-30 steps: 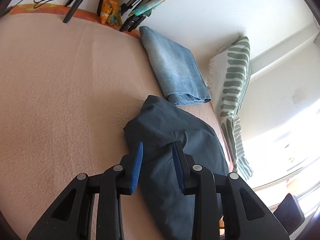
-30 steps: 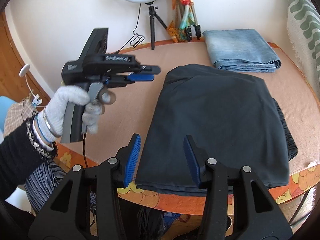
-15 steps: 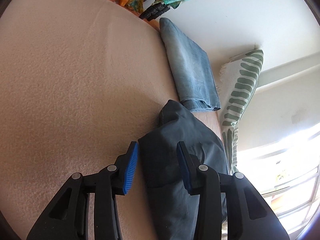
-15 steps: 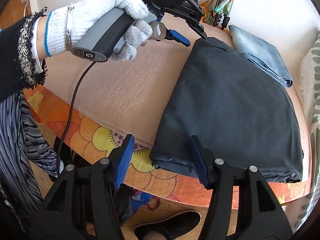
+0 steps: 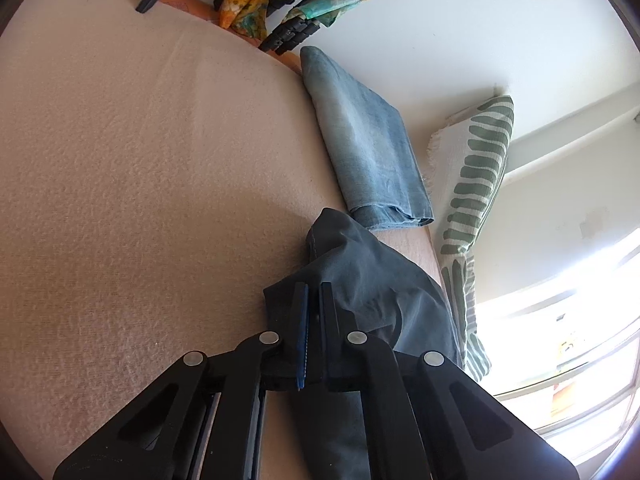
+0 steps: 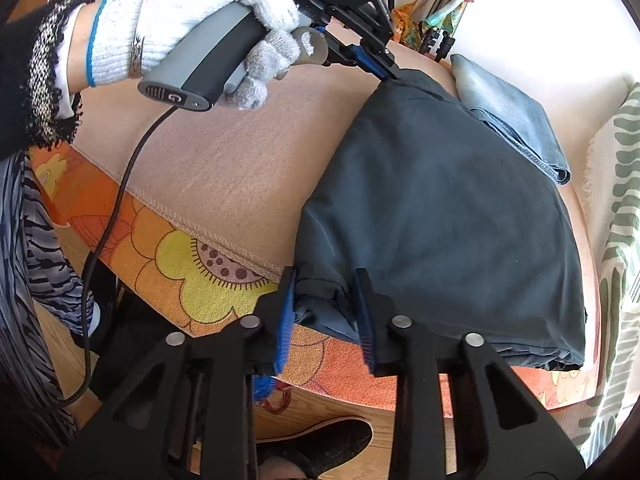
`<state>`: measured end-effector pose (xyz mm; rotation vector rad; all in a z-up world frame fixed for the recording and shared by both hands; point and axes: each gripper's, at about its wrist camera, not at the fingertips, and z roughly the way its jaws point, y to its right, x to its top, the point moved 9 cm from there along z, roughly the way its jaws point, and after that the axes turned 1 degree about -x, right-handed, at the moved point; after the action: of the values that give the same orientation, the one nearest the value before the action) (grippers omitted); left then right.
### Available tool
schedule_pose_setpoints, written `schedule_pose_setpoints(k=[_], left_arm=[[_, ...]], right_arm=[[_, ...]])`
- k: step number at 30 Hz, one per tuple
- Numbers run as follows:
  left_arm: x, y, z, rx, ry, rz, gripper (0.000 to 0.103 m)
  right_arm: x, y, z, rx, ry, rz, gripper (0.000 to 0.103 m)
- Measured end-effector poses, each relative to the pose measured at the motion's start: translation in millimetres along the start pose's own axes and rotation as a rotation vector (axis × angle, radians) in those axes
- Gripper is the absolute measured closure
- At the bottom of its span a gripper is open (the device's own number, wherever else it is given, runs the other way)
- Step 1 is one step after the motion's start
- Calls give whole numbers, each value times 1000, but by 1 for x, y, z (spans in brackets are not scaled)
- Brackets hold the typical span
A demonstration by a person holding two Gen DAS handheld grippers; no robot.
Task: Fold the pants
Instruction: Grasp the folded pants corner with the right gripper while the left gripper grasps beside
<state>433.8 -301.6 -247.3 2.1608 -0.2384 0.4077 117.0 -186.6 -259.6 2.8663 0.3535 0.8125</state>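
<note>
On the table (image 6: 208,184), you've got both grippers, left (image 5: 314,292) and right (image 6: 326,280), just clamped onto the pants' (image 6: 440,208) corners beside the jeans (image 6: 516,116); half folded, final fold left.

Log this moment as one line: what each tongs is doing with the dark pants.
left tongs: shut on pants far corner | right tongs: just closed on near corner | pants: folded, flat

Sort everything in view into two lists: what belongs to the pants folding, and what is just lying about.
Part of the job:
- dark pants
- left gripper, shut on the pants' far corner
- right gripper, shut on the near corner
- beige table cover

Lying about:
- folded jeans
- green-patterned cloth
- tripod legs
- shoe
</note>
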Motion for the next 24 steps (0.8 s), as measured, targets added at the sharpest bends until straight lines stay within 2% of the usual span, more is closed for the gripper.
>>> schedule_pose_setpoints(k=[4, 7, 9, 11, 13, 14, 19, 21, 22, 23, 24], left_arm=[[5, 3, -6, 9, 33, 23, 102], [6, -2, -10, 59, 40, 30, 102], [6, -9, -10, 62, 16, -22, 94], [3, -14, -6, 33, -15, -90, 62], [1, -22, -6, 69, -24, -140, 46], [-1, -25, -5, 71, -22, -154, 47], [-7, -19, 4, -9, -28, -171, 47], [-9, -15, 9, -25, -28, -157, 51], [-11, -13, 11, -27, -31, -148, 66], [-13, -12, 13, -25, -33, -138, 91], [-13, -11, 14, -15, -29, -124, 97]], right_arm=[[-2, 0, -6, -6, 11, -18, 89], [-3, 2, -7, 5, 14, -6, 89], [0, 6, -6, 11, 19, 7, 90], [2, 12, -6, 23, 24, 28, 90], [4, 21, -9, 41, 34, 69, 90], [4, 26, -10, 57, 36, 95, 90], [3, 50, -14, 129, 48, 228, 90], [2, 53, -14, 129, 51, 235, 90], [2, 53, -14, 129, 53, 235, 90], [2, 53, -15, 133, 53, 234, 90], [2, 52, -15, 131, 53, 226, 90]])
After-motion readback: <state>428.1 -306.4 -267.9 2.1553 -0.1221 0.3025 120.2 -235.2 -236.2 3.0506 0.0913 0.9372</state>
